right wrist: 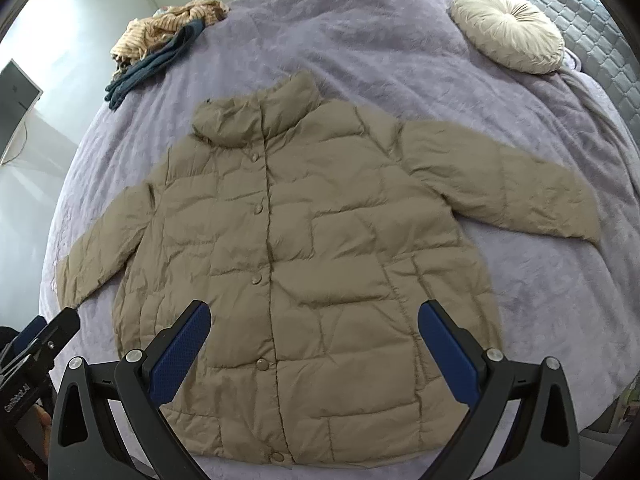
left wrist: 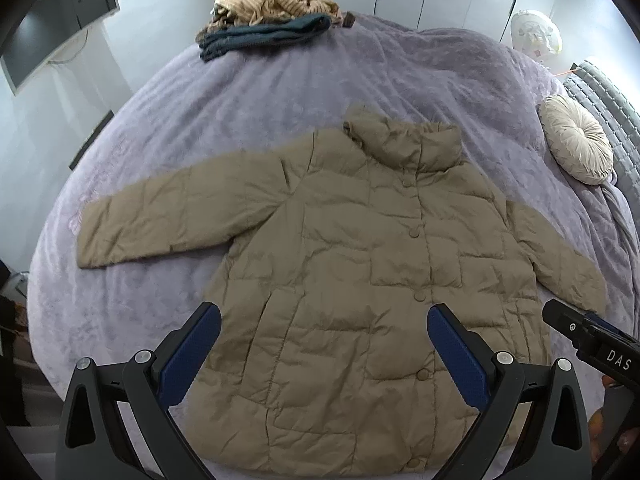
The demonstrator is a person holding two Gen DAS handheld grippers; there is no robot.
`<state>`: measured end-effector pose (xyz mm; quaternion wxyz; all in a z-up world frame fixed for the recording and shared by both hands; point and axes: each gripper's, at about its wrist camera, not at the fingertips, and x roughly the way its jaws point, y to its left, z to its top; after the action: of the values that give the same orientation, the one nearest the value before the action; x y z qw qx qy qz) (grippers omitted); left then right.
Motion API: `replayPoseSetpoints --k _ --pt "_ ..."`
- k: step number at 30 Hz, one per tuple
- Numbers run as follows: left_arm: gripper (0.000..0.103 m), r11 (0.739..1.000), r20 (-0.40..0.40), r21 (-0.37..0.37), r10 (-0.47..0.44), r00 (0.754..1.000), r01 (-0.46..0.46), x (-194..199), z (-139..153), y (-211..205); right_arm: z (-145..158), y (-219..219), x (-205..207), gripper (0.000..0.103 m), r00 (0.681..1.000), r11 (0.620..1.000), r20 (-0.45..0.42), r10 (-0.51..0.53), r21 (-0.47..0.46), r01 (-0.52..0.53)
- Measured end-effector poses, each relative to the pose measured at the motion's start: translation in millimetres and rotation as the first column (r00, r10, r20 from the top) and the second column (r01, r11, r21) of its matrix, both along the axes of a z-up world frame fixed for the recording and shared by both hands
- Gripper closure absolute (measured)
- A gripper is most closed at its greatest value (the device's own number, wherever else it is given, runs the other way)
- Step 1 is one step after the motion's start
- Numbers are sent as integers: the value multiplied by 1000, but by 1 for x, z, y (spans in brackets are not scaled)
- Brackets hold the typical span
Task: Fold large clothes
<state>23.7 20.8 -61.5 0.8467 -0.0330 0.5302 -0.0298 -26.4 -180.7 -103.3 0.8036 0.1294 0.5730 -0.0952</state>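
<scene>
**Tan jacket on lilac bedding**

I see a plain tan quilted jacket [left wrist: 360, 264] with matching tan snaps, on a pale lilac blanket [left wrist: 240, 92]. My grippers' 2 pads [left wrist: 188, 356] are deep blue on black frames. Behind lie a beige ribbed knit [left wrist: 268, 4], a dark teal garment [left wrist: 264, 34] and a cream pleated cushion [left wrist: 576, 138].

Left gripper [left wrist: 324, 328]: black angular frame, blue textured pads [left wrist: 191, 354] inside the jaws, silver round screws at the pivots. Right gripper [right wrist: 314, 326]: same build; white "DAS" lettering on its black body.
</scene>
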Motion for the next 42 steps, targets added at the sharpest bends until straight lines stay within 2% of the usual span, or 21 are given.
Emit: replayPoseSetpoints --k 3,7,11,12,16,19,23,26,28,32,34,38,39,40,41,42 --pt "0 1000 -27 -9 15 1000 -15 6 -18 12 -12 8 4 0 1000 1000 -14 -1 8 1" --pt "0 996 -80 -33 76 994 -79 16 -49 41 -33 19 11 0 999 998 -35 -9 56 11" --pt "0 986 -89 -63 151 985 -157 26 -75 81 -48 42 20 0 999 997 -20 34 70 -32" --pt "0 980 -91 -90 171 981 -179 29 -81 92 -51 50 23 0 999 996 -8 54 72 -53" --pt "0 934 -104 -212 272 957 -289 48 -117 153 -72 83 38 0 986 985 -52 159 83 -154" --pt "0 898 -116 -249 345 932 -363 58 -140 194 -90 105 48 0 963 968 -114 243 94 -233" --pt "0 827 -116 -347 430 896 -442 77 -172 246 -111 130 57 0 941 947 -138 311 131 -293" --pt "0 796 -121 -401 444 888 -453 99 -196 273 -119 140 63 0 935 938 -125 333 145 -315" --pt "0 764 -119 -436 475 872 -475 112 -209 292 -121 144 69 0 933 934 -105 344 139 -329" --pt "0 693 -107 -480 563 820 -538 126 -220 326 -125 148 86 0 935 934 -80 345 128 -333" --pt "0 679 -88 -480 593 801 -556 136 -220 339 -125 150 96 0 938 936 -70 338 125 -328" --pt "0 697 -40 -426 623 781 -577 149 -214 352 -125 159 118 0 946 939 -40 321 142 -312" --pt "2 698 -33 -411 631 775 -586 152 -212 353 -124 162 125 0 948 939 -26 317 152 -310" --pt "16 698 -30 -396 640 768 -597 154 -211 356 -124 165 130 0 949 938 -13 314 160 -308" --pt "38 702 -33 -383 640 768 -601 155 -211 357 -123 168 138 0 951 936 1 309 175 -304" --pt "48 710 -31 -381 630 776 -592 158 -211 360 -124 171 143 0 953 935 12 304 188 -301"
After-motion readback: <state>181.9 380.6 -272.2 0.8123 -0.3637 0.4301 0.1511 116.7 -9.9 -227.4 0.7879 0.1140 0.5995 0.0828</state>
